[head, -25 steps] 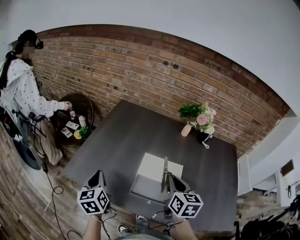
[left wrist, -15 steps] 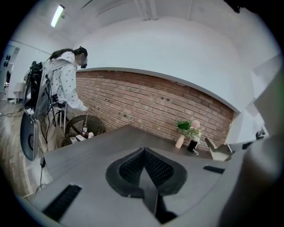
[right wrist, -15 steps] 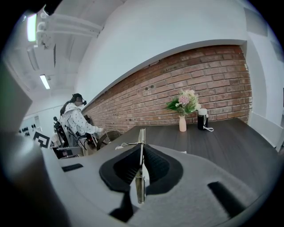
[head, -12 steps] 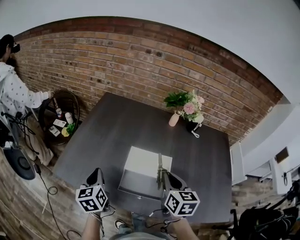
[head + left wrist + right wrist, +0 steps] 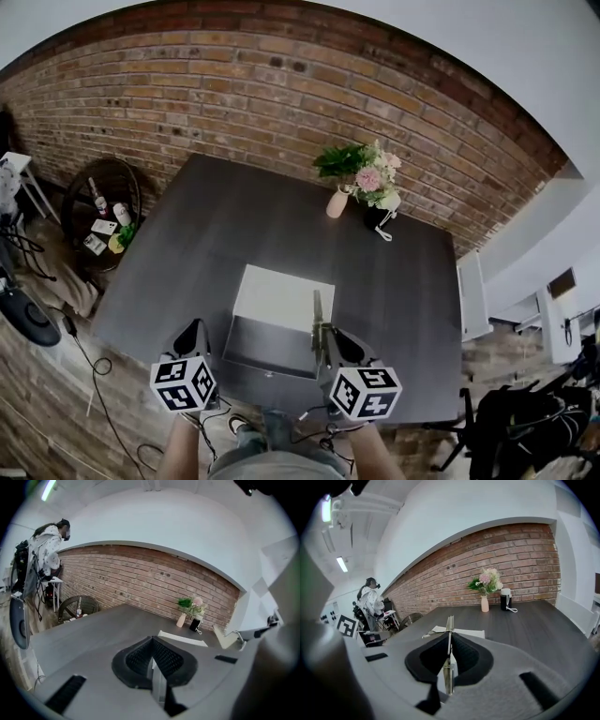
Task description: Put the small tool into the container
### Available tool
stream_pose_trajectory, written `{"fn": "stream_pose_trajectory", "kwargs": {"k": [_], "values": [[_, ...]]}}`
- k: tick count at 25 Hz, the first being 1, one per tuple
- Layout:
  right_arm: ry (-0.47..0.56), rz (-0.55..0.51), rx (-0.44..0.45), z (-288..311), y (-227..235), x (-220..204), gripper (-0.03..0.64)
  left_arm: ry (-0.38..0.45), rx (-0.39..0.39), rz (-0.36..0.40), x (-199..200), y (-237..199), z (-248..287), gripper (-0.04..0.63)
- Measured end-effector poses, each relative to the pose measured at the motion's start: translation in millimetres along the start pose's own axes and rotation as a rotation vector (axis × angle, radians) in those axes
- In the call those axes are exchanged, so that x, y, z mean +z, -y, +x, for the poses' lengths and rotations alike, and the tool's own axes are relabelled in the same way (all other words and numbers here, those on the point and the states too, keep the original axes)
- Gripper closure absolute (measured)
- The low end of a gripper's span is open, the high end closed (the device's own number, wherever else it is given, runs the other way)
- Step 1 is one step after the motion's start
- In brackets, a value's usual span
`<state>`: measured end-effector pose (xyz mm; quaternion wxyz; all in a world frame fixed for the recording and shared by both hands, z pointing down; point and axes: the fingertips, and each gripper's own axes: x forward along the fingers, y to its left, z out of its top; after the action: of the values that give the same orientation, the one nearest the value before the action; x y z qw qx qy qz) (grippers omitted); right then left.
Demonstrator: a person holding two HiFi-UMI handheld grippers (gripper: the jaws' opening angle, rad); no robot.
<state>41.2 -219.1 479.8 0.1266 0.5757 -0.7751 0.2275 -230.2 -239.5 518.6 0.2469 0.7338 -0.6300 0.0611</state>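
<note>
A thin flat metal tool (image 5: 317, 314) (image 5: 449, 626) stands upright in my right gripper (image 5: 324, 336) (image 5: 449, 638), whose jaws are shut on it. It hangs over the right edge of the container (image 5: 265, 347), a shallow grey tray with a white panel (image 5: 284, 296) behind it, near the table's front edge. In the right gripper view the white panel (image 5: 465, 633) shows just past the jaws. My left gripper (image 5: 193, 337) (image 5: 151, 641) sits left of the container, shut and empty; the white panel (image 5: 183, 639) shows beyond it.
On the dark table (image 5: 234, 234), a vase of flowers (image 5: 339, 200) and a black cup (image 5: 377, 217) stand at the far edge by the brick wall. A round wicker side table (image 5: 101, 214) with bottles is at the left. A person (image 5: 47, 550) stands far left.
The head view has swung, so the person at the left has dropped out of it. Both grippers keep their places by the container; the right one still holds the tool.
</note>
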Motion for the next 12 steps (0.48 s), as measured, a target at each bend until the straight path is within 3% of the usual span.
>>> {"fn": "stream_pose_trajectory", "kwargs": {"k": [12], "values": [[-0.137, -0.264, 0.219, 32, -56, -25, 0.598, -0.035, 0.077, -0.029, -28, -36, -12, 0.595]]}}
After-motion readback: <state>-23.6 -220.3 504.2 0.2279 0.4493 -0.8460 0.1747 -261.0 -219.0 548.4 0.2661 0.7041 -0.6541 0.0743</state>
